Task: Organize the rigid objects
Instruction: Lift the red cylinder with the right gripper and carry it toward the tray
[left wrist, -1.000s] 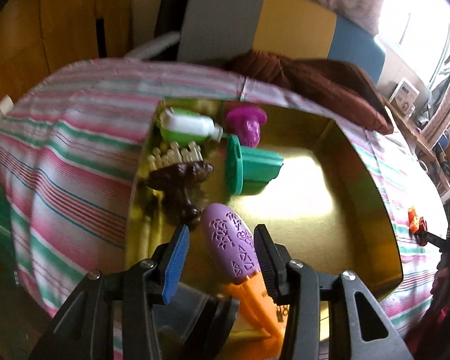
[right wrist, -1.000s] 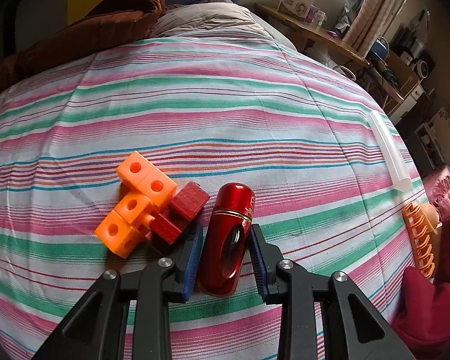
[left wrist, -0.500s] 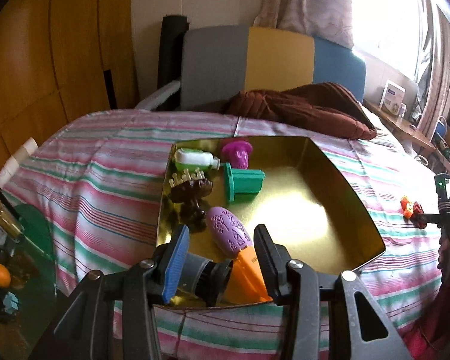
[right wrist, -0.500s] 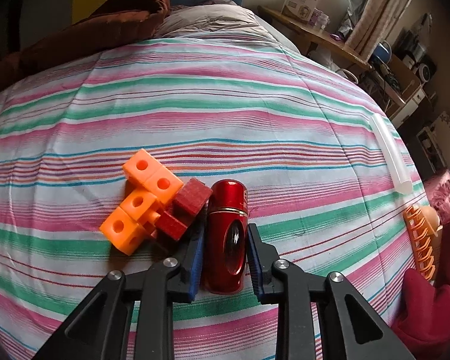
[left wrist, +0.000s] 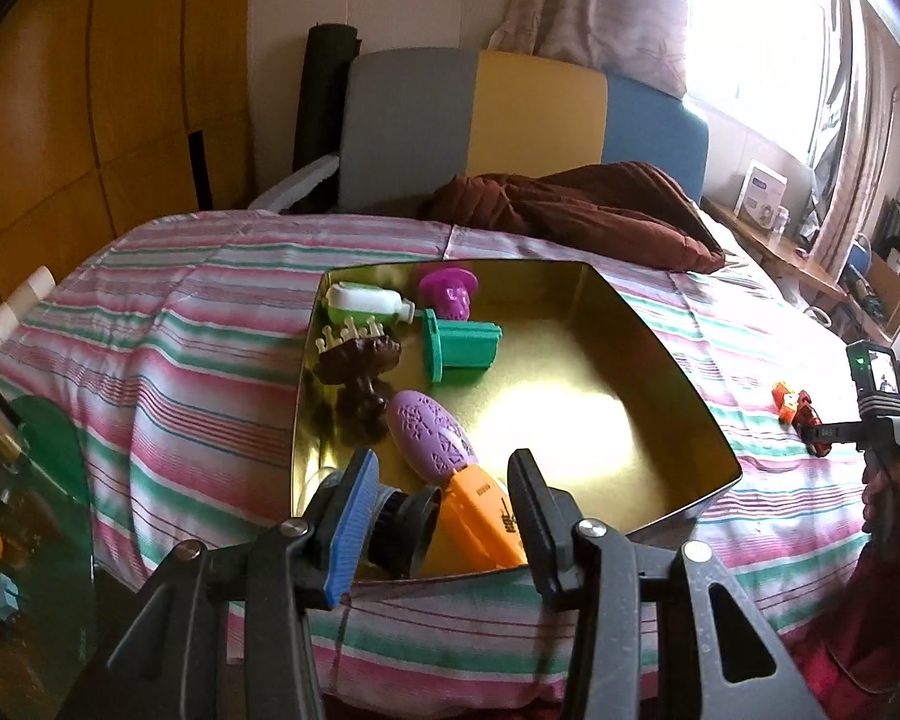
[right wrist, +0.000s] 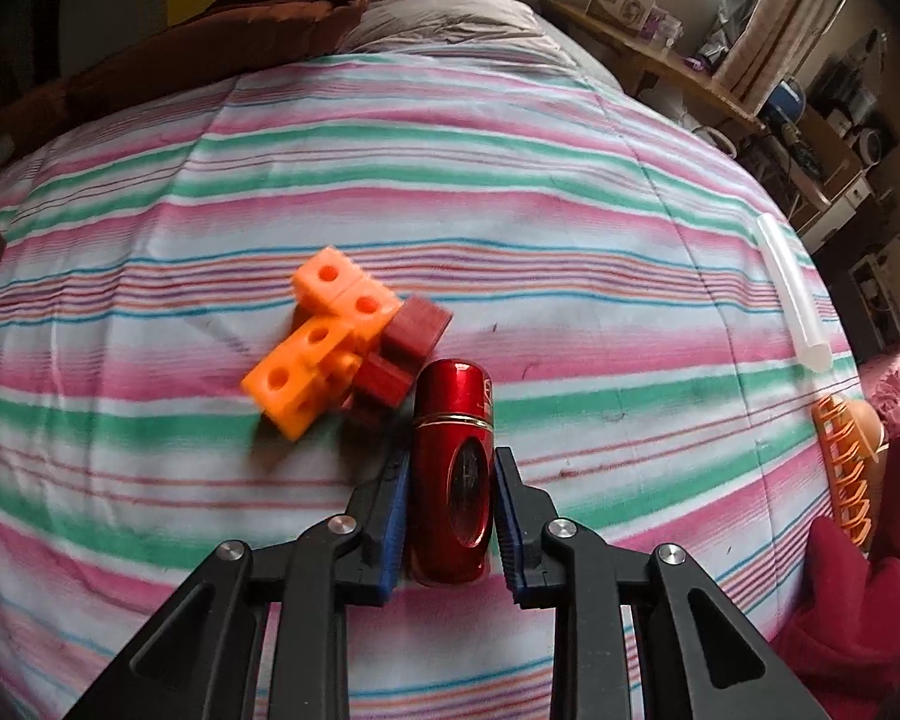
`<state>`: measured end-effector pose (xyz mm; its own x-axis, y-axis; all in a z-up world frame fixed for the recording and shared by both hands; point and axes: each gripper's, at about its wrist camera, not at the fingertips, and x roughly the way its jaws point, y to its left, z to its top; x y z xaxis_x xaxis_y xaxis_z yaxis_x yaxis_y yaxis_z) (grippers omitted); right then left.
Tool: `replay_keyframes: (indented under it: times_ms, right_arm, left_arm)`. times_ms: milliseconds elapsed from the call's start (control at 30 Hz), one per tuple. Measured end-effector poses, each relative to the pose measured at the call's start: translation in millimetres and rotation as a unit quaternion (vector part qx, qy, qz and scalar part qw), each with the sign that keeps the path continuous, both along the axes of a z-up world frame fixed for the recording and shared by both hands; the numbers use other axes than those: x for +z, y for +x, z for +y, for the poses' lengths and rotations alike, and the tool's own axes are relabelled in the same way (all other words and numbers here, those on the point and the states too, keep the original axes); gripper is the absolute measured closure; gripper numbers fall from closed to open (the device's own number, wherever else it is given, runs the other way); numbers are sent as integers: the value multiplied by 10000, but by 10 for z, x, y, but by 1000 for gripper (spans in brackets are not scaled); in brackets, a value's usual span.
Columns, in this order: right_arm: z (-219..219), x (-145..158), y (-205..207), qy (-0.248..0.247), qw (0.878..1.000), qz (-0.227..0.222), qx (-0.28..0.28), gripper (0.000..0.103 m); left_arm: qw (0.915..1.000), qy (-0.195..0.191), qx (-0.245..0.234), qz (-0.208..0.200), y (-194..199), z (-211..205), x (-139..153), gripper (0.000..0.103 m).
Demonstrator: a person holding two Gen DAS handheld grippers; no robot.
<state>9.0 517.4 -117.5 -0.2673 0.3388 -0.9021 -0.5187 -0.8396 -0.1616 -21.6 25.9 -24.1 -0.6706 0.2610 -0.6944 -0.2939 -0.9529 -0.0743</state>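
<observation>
Right gripper point(right wrist: 449, 504) seemingly clamped mid-body on red bottle point(right wrist: 453, 474), glossy, stiff, likely slippery; left gripper point(left wrist: 444, 522) apart, empty, above tin point(left wrist: 684, 384).

Setting: home bedroom. Evidence: bed under striped pink-green-white bedspread point(left wrist: 198, 324); rumpled brown blanket point(left wrist: 576, 210); grey-yellow-blue panelled headboard point(left wrist: 510, 120); curtained window point(left wrist: 750, 30); wood-panelled wall point(left wrist: 90, 90); cluttered wooden side shelf point(right wrist: 678, 66) carrying boxes and small household items.

striped bed point(right wrist: 510, 192) | on it: gold tin point(left wrist: 678, 384), orange-red blocks point(right wrist: 342, 342), red case point(right wrist: 453, 468), brown blanket point(left wrist: 576, 207)
</observation>
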Motion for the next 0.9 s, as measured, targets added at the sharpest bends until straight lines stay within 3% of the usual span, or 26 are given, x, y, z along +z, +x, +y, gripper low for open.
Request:
replay_keyframes:
  times_ms: [167, 500, 633, 900]
  right_arm:
    - [-139, 28, 79, -376, 9992, 10, 135, 76]
    - [-874, 49, 54, -789, 9906, 110, 1112, 77]
    - [-1040, 82, 50, -1171, 9841, 416, 1269, 77]
    - [-1495, 534, 44, -1082, 9730, 1160, 1677, 77]
  left_arm:
    - [10000, 15, -12, -34, 8, -13, -34, 58]
    - [10000, 43, 32, -7, 4, -73, -16, 58]
    - [9999, 84, 124, 8, 7, -154, -3, 58]
    - [9993, 82, 351, -37, -20, -315, -36, 58]
